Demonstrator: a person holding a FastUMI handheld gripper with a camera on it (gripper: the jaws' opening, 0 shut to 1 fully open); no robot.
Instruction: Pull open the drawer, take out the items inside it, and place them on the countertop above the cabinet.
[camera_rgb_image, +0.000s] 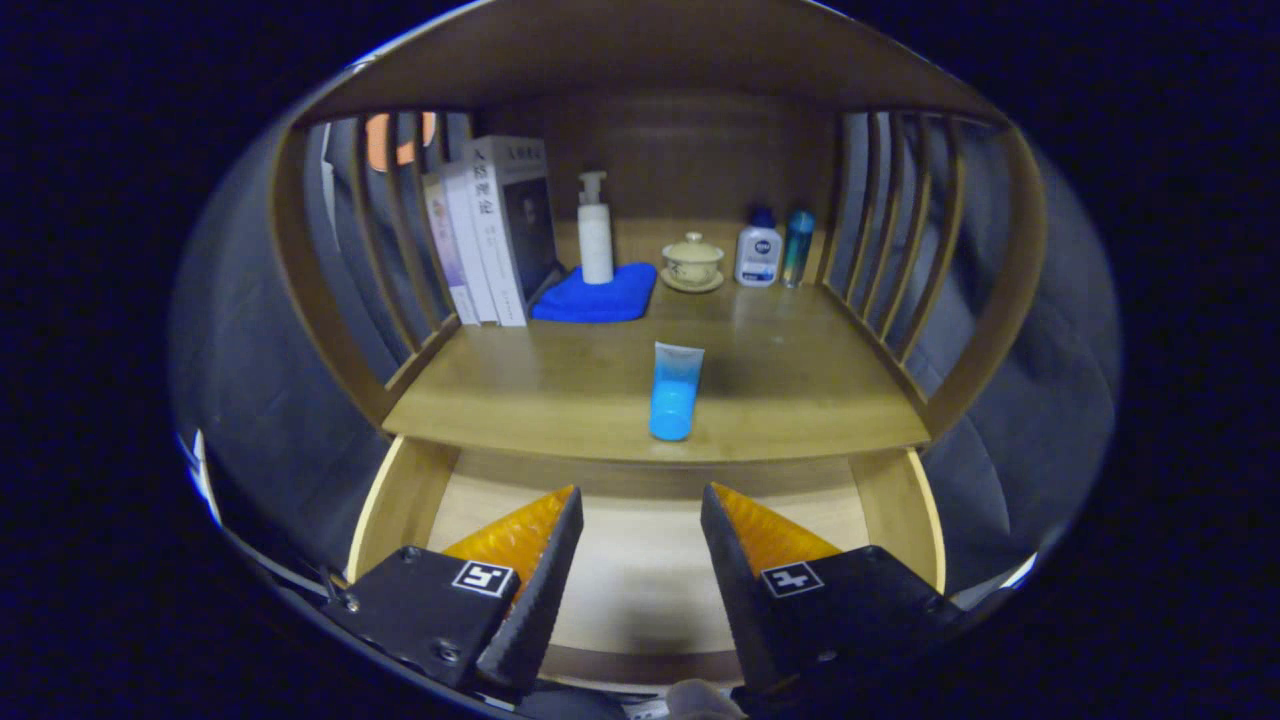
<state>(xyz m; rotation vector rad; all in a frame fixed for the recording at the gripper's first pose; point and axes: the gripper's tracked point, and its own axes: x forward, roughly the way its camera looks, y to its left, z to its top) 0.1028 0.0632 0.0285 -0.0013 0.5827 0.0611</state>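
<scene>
Drawer (640, 560) pulled open at lower centre of frame, pale floor visible below the gripper (640, 515), whose fingers are spread wide and grip nothing. Blue tube (675, 392) lies at frame centre on countertop (540, 400), near its front edge, just beyond the fingers. Books (495, 235), pump bottle (595, 230), lidded cup (692, 262) stand at back.

A staged home corner, set up inside a booth. A wooden cabinet (640, 60) with slatted sides (890, 270) holds household things on its worktop (560, 390): a row of upright books (495, 235), a pump bottle (595, 230) standing on a folded blue cloth (600, 295), a lidded teacup (692, 262) on a saucer, two small toiletry bottles (760, 250) and a blue tube (675, 392). Dark cloth hangs behind the slats.
</scene>
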